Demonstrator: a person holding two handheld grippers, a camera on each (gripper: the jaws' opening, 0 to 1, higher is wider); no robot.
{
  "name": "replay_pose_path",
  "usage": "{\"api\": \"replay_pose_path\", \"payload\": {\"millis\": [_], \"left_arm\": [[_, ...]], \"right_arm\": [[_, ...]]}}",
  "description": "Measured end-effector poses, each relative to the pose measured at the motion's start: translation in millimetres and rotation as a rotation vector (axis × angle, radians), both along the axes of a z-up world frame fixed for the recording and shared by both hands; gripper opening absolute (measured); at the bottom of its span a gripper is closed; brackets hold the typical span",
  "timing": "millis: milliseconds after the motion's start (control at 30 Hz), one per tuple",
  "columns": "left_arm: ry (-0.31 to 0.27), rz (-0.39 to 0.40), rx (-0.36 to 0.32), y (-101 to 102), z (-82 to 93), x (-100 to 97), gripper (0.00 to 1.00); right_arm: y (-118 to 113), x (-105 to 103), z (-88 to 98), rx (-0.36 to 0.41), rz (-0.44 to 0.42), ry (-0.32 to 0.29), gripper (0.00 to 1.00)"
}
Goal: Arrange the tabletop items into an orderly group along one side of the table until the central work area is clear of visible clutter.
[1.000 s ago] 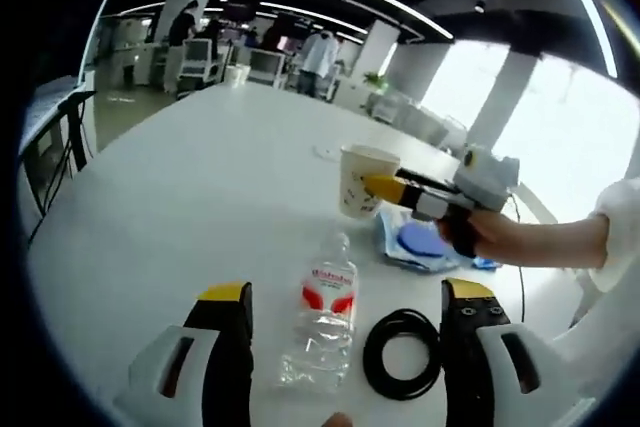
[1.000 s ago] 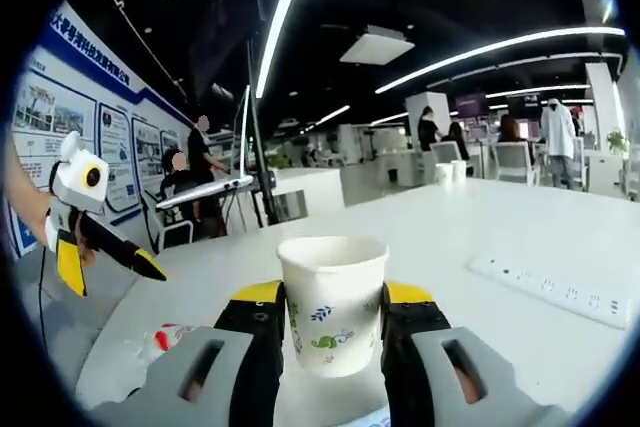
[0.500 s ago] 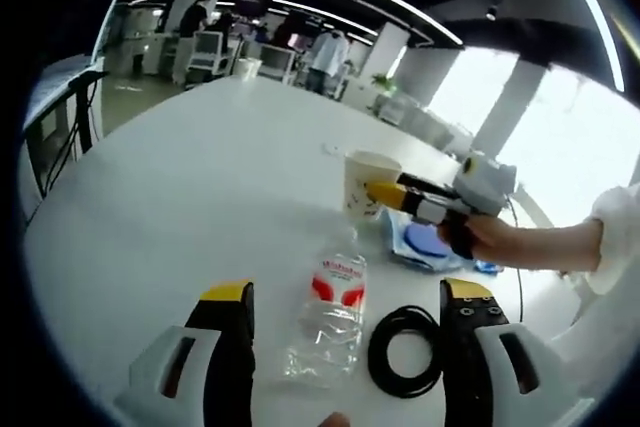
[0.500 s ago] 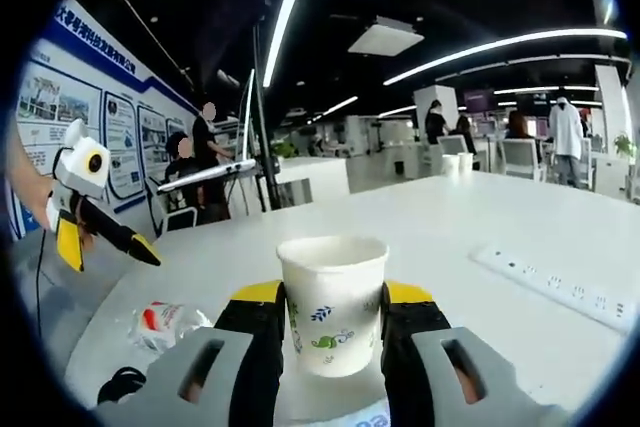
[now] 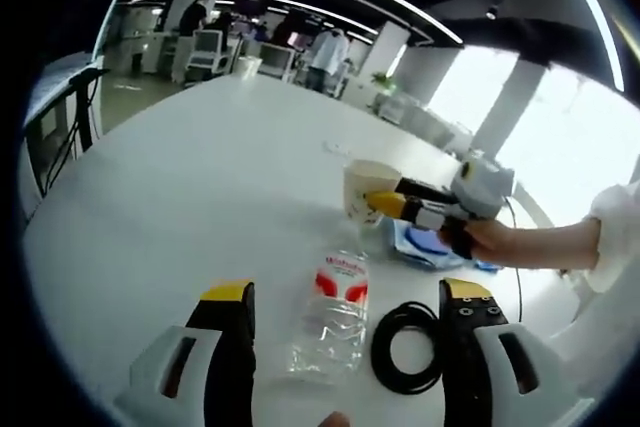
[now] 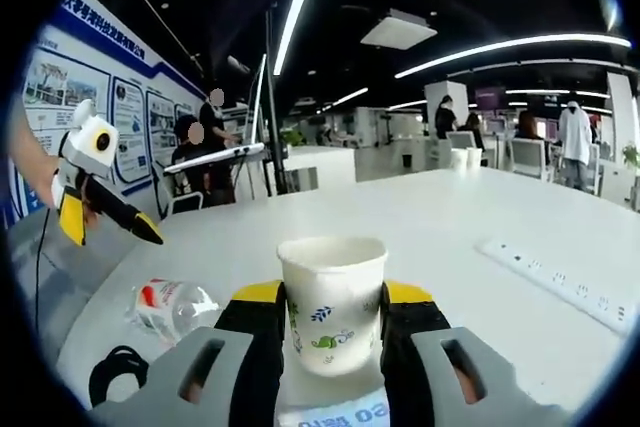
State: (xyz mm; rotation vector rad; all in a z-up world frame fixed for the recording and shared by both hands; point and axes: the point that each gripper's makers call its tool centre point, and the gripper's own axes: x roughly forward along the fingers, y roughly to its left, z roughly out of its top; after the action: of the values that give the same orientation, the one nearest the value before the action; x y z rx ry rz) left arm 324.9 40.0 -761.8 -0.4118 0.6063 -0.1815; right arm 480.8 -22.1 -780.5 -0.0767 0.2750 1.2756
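Observation:
A white paper cup (image 6: pixel 332 277) with a leaf print stands upright between the jaws of my right gripper (image 6: pixel 332 294), which is shut on it. In the left gripper view the same cup (image 5: pixel 366 185) is held by the right gripper (image 5: pixel 392 197) just over the white table (image 5: pixel 200 177). My left gripper (image 5: pixel 347 290) is open above a clear plastic bottle (image 5: pixel 330 312) with a red label, lying on its side. A black cable coil (image 5: pixel 408 347) lies next to the bottle. The open left gripper (image 6: pixel 110 232) hovers over the bottle (image 6: pixel 165 307).
A blue and white cloth or packet (image 5: pixel 432 242) lies beside the cup, under the right gripper. A white power strip (image 6: pixel 550 282) lies on the table to the right of the cup. Chairs, desks and people stand far behind the table.
The right gripper has sunk slightly with the cup, and a blue-printed edge now shows under it. The left gripper has barely moved over the bottle.

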Motion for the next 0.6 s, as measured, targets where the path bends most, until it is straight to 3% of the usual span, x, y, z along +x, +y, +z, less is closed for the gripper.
{"api": "replay_pose_path", "payload": {"millis": [233, 433, 600], "left_arm": [[0.004, -0.012, 0.007, -2.3, -1.0, -1.1, 0.71], [0.010, -0.032, 0.015, -5.8, -2.3, -1.5, 0.71], [0.006, -0.033, 0.011, -6.2, -1.6, 0.6, 0.71]], "right_arm": [[-3.4, -0.7, -2.3, 0.004, 0.005, -0.003, 0.34], [-11.8, -3.8, -12.2, -0.054, 0.020, -0.022, 0.34], [-12.1, -3.2, -11.9, -0.055, 0.020, -0.022, 0.34]]}}
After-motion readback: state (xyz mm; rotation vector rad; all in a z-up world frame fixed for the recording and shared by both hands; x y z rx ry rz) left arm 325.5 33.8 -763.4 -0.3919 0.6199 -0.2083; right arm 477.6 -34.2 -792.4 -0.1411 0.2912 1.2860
